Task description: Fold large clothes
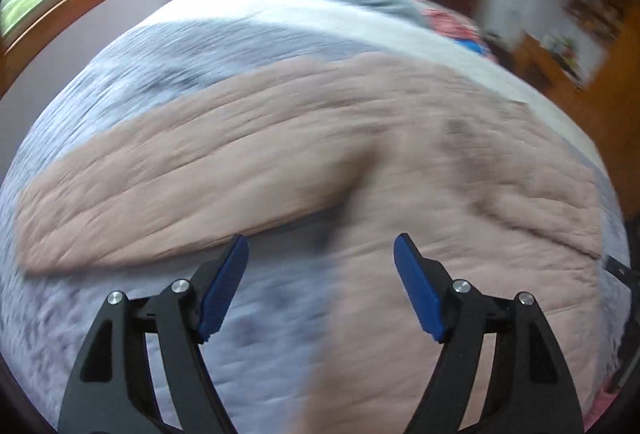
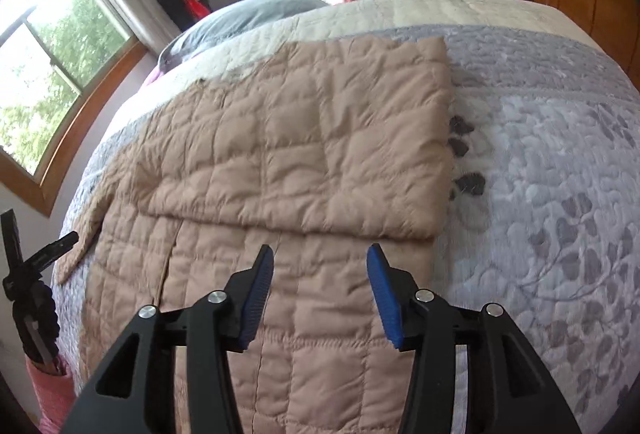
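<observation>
Claws (image 1: pixel 320 246) (image 2: pixel 320 254) both gape empty; only right view sharply shows folded quilted coat (image 2: pixel 304 138).

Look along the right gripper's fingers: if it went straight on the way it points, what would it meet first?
Most likely the tan quilted padded jacket spread on the bed, near the folded-over edge just ahead of the open right gripper. Depth is hard to judge.
</observation>
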The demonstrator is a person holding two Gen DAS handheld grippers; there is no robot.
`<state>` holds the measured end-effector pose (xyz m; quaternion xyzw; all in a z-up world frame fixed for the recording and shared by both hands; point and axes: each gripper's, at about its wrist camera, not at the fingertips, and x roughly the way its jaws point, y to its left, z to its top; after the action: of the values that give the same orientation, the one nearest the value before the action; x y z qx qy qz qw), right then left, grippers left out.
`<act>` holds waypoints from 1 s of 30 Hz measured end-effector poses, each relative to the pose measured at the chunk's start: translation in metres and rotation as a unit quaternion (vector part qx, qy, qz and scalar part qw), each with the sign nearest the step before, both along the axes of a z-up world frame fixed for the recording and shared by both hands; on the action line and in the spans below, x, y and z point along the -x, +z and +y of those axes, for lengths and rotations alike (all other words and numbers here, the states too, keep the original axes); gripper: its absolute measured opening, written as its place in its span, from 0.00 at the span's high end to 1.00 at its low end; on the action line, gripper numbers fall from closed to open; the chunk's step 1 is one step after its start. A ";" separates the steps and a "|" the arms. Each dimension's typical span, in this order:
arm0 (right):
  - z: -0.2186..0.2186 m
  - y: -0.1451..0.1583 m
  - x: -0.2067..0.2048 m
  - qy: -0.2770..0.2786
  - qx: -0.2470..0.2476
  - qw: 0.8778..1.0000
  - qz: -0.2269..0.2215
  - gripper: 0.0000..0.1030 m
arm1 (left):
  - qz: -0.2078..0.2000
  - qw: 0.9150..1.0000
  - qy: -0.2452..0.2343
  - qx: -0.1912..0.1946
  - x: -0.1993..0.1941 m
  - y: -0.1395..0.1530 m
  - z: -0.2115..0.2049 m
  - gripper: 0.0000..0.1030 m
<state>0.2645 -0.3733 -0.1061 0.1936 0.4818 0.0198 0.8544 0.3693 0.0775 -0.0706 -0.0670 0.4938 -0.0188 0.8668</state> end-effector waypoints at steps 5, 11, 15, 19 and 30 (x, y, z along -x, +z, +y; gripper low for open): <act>0.017 -0.007 0.001 0.025 0.015 1.000 0.009 0.52 | 0.018 0.994 0.107 0.007 0.020 -0.016 0.098 0.27; 0.031 -0.012 0.002 0.039 0.032 0.999 0.020 0.51 | 0.025 0.977 0.203 0.063 0.029 -0.035 0.179 0.27; 0.028 -0.021 0.006 0.037 0.035 0.998 0.031 0.51 | 0.018 0.960 0.252 0.121 0.026 -0.045 0.221 0.28; 0.027 -0.028 0.005 0.033 0.037 0.998 0.039 0.51 | 0.010 0.950 0.271 0.153 0.017 -0.049 0.242 0.33; 0.034 -0.043 0.001 0.035 0.055 0.997 0.045 0.49 | -0.002 0.947 0.301 0.113 0.019 -0.053 0.247 0.72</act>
<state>0.2639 -0.3391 -0.1492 0.1298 0.5262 0.0143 0.8403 0.3501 0.3243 -0.1238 -0.3098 0.4433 0.1868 0.8201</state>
